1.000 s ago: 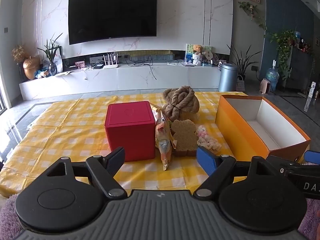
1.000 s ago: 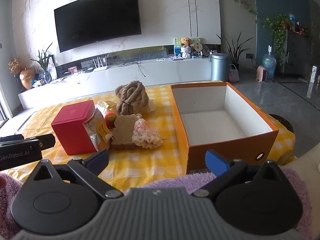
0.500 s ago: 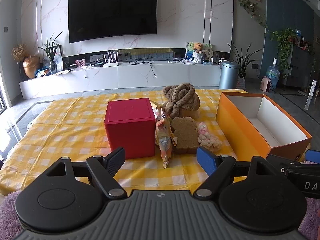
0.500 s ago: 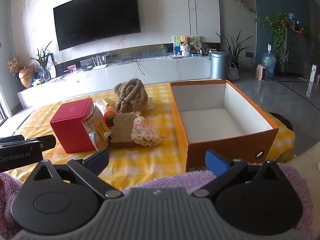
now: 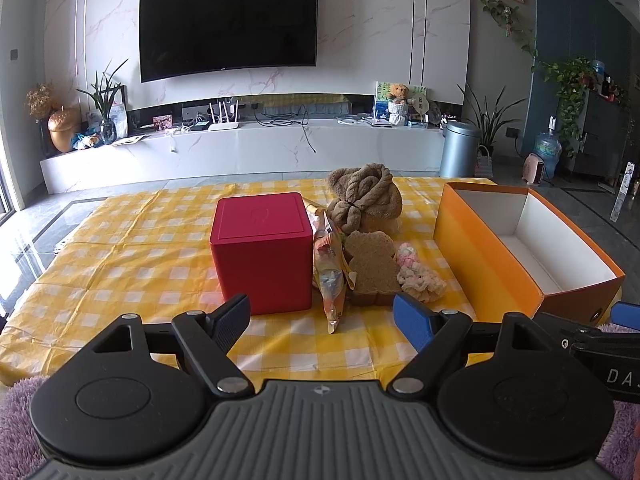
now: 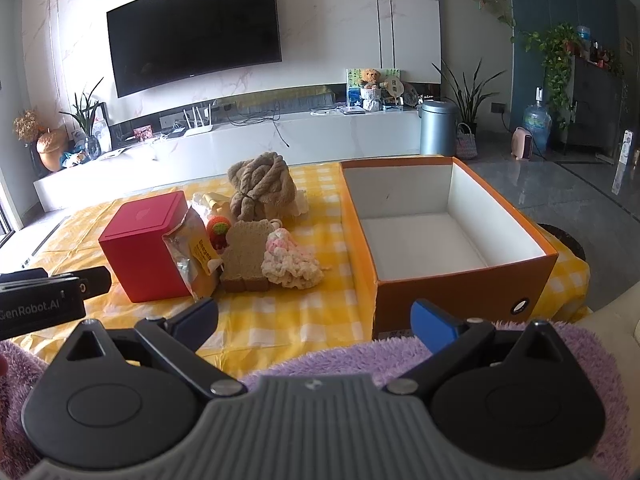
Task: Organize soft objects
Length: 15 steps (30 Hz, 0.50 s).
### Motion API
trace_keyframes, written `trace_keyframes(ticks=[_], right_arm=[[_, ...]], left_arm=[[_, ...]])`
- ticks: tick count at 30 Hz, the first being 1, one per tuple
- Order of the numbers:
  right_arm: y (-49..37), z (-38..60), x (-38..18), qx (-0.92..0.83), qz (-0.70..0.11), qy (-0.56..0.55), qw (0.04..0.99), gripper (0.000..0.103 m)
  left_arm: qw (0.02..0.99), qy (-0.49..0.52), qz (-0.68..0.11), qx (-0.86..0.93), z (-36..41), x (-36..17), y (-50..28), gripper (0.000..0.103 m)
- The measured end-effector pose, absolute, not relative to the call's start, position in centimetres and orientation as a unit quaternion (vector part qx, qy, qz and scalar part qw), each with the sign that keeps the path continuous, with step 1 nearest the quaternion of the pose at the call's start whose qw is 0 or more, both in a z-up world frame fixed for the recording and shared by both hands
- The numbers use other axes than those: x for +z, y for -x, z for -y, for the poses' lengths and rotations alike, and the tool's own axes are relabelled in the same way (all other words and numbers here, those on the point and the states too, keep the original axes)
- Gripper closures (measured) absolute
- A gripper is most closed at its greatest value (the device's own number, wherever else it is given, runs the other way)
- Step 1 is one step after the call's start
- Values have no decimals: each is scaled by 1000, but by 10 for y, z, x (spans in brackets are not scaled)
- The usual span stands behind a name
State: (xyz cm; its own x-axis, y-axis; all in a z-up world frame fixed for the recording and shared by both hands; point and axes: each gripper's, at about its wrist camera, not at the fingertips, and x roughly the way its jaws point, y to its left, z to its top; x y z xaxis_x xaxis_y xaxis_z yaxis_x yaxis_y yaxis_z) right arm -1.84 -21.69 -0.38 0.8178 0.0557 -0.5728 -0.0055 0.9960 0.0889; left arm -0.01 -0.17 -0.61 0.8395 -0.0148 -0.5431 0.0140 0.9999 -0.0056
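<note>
Both tongs were wide apart and held nothing; left gripper [image 5: 322,312] hung near the red box [image 5: 260,252]; right gripper [image 6: 316,316] hung by the orange box [image 6: 448,264]; the soft toys, like the knotted brown towel [image 6: 262,188], sat between the boxes.

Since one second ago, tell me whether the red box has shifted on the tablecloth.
No. The red box sits on the same tablecloth checks, beside the snack bag; only the camera view drifted slightly.
</note>
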Motion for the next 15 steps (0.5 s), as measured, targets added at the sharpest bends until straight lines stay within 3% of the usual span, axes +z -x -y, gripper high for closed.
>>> trace_keyframes(ticks=[15], right_arm=[[19, 215, -3, 13, -303, -38, 952, 2]], left_arm=[[959, 2, -284, -6, 1, -9, 0, 8]])
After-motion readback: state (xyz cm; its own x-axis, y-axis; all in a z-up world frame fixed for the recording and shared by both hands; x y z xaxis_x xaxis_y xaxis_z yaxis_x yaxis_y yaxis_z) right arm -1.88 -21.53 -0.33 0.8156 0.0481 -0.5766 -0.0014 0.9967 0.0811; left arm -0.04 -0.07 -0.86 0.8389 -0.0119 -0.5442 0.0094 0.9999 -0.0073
